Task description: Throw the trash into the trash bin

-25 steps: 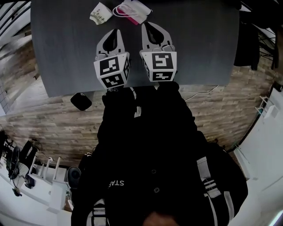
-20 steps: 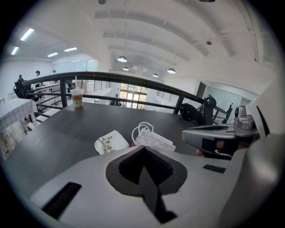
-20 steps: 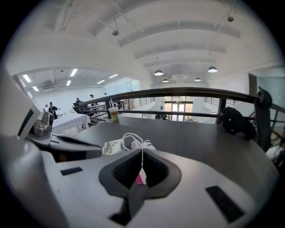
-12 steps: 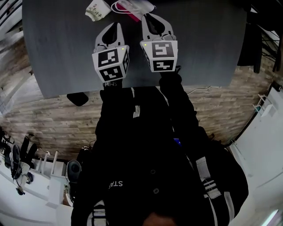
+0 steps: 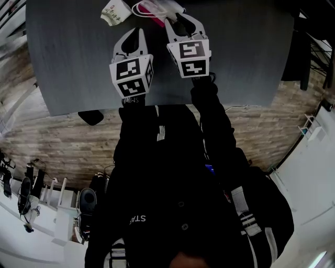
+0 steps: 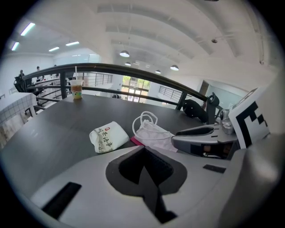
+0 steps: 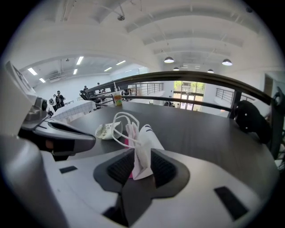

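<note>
A white face mask (image 5: 155, 7) with ear loops lies on a pink slip at the far edge of the dark table (image 5: 68, 57). To its left lies a crumpled white printed packet (image 5: 116, 11). My right gripper (image 5: 178, 19) is at the mask. Its jaws have just been opening, and a corner of the mask (image 7: 141, 147) stands between the pads of the right gripper (image 7: 140, 156) without being pinched. My left gripper (image 5: 137, 32) is shut and empty, a short way before the packet (image 6: 107, 137). The left gripper's (image 6: 144, 149) tips point between packet and mask (image 6: 153, 132).
A drink cup with a straw (image 6: 76, 88) stands at the table's far side by a dark railing (image 6: 133, 71). A black bag (image 6: 196, 109) lies at the far right of the table. Wooden floor (image 5: 63, 146) lies below the near table edge.
Both grippers have moved forward and down toward the trash. The right one reached the mask and its jaws parted around the mask's corner. The left stayed shut.
</note>
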The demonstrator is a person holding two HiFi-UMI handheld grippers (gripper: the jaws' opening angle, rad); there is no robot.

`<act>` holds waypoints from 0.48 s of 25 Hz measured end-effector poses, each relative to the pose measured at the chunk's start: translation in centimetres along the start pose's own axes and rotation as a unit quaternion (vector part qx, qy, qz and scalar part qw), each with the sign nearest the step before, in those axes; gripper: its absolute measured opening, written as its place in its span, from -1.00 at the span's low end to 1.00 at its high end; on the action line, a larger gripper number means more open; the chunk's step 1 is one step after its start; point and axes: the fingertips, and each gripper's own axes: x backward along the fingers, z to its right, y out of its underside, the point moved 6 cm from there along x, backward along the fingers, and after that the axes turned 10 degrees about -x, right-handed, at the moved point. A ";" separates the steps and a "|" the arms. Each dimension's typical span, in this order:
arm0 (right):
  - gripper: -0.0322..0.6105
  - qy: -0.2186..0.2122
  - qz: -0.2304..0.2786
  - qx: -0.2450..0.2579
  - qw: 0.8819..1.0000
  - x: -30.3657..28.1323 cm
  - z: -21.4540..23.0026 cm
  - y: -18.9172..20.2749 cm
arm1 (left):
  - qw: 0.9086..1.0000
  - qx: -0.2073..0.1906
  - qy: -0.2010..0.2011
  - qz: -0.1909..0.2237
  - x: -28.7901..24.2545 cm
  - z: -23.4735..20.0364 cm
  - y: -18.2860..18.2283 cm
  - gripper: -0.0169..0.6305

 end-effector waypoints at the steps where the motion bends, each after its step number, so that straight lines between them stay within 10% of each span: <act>1: -0.53 -0.003 -0.006 0.002 1.000 -0.2 0.0 0.2 | 1.000 0.001 -0.001 -0.001 0.0 0.0 0.1 -0.95; 12: -0.82 -0.014 -0.005 -0.001 1.000 0.0 -0.7 0.4 | 1.000 0.011 -0.016 0.004 1.2 -0.6 0.1 -0.95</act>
